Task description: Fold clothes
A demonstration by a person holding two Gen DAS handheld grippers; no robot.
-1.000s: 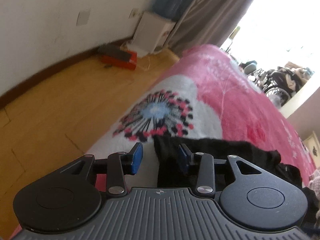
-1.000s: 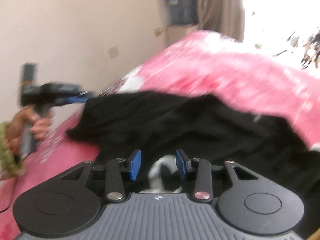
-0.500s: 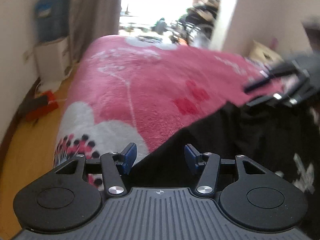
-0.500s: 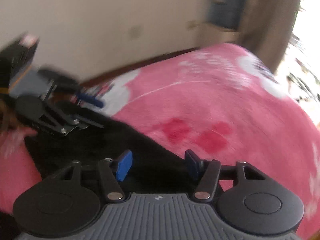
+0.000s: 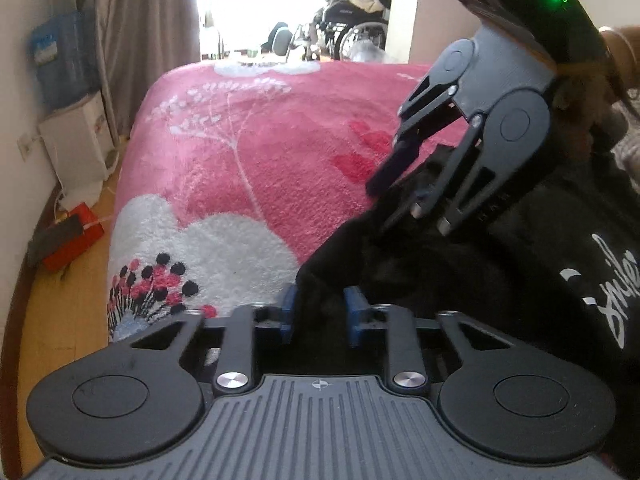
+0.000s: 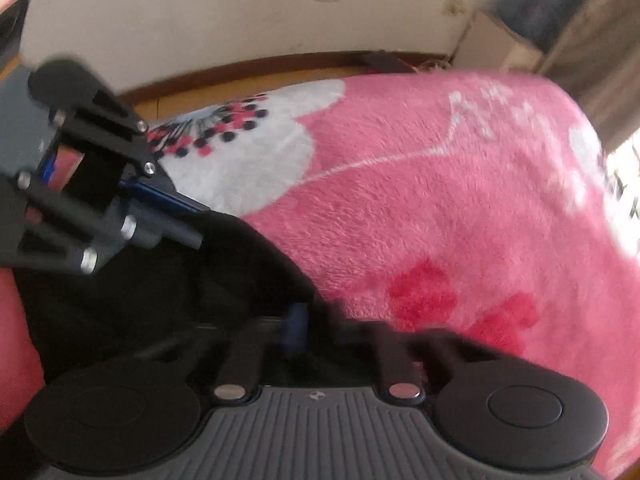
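The black shirt (image 5: 460,280) lies on the pink blanket (image 5: 260,152), toward its 4 o'clock corner. The left gripper (image 5: 319,312) pinches the shirt's edge. The right gripper (image 6: 316,326) pinches that edge too. The blue jug (image 5: 56,56) on the white stand (image 5: 76,152) sits at 10 o'clock; what is inside it I cannot tell.

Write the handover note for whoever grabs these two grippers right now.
Left gripper: shut on the edge of the black garment.
Right gripper: shut on the same edge, further along it.
The garment lies on the pink blanket, white lettering up.
Done: both grips taken along one edge.
Left: no fold visible yet; carry that edge over, lay it flat, release, then finish folding.
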